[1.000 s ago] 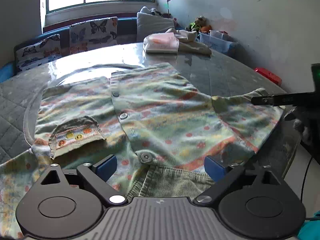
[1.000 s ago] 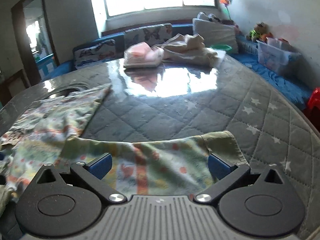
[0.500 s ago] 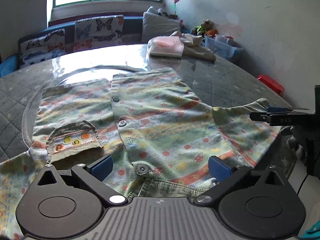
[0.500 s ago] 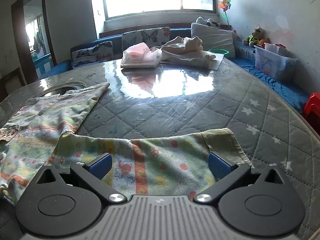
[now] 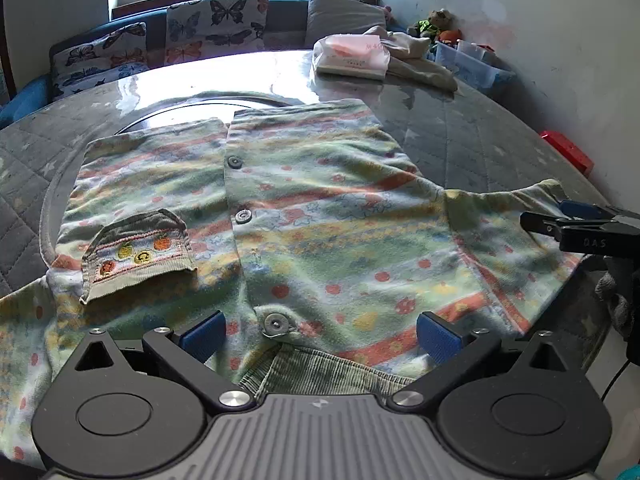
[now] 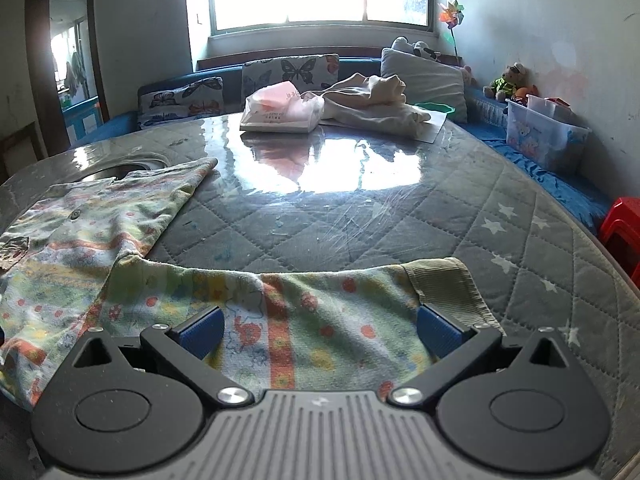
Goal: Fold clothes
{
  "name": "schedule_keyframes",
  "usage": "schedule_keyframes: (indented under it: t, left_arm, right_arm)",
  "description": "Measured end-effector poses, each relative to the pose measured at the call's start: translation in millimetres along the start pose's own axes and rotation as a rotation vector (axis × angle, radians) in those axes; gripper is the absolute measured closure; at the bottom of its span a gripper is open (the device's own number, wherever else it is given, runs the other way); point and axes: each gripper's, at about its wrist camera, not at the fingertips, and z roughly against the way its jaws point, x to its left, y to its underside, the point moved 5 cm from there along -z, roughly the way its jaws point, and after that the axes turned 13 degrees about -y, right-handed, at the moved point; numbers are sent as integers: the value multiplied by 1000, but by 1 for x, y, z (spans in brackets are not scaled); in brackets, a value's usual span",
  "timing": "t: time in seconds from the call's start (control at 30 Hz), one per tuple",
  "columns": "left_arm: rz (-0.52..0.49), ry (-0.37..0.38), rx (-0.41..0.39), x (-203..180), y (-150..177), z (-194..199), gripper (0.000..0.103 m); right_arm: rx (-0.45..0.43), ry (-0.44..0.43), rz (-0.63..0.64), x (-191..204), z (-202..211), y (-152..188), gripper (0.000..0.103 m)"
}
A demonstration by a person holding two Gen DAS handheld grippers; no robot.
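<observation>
Left wrist view: a child's patterned shirt (image 5: 320,208) lies front-up and spread flat on a round quilted table (image 5: 480,136), which suits folding. Its buttons (image 5: 242,216) run down the middle, and a small corduroy pocket (image 5: 136,254) sits on one side. The left gripper (image 5: 318,334) hovers low over the collar (image 5: 320,372), its blue fingers (image 5: 202,332) spread wide and holding nothing, probably lined up to take the neckline. At the far right, the right gripper (image 5: 560,220) shows side-on above the sleeve (image 5: 516,232).

Right wrist view: the right gripper (image 6: 318,330) hangs over that same sleeve (image 6: 304,316), which stretches sideways across the table edge and ends in a corduroy cuff (image 6: 448,288). Its fingers (image 6: 438,330) stand wide apart with the cloth between and beneath them, gripping nothing; whether they touch the fabric is unclear. This placement looks meant for folding the sleeve inward. Farther back sit a tissue pack (image 6: 280,114) and a heap of pale cloth (image 6: 372,104).
</observation>
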Motion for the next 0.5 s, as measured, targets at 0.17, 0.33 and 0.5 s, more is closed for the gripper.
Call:
schedule_keyframes:
  t: [0.17, 0.33, 0.5]
  left_arm:
    - [-1, -16, 8, -2, -1, -2, 0]
    - [-7, -35, 15, -4, -1, -3, 0]
    - [-14, -49, 17, -6, -1, -4, 0]
  right_arm:
    - [-4, 5, -4, 0, 0, 0, 0]
    - [-11, 8, -2, 1, 0, 1, 0]
    - [-17, 13, 3, 1, 0, 2, 0]
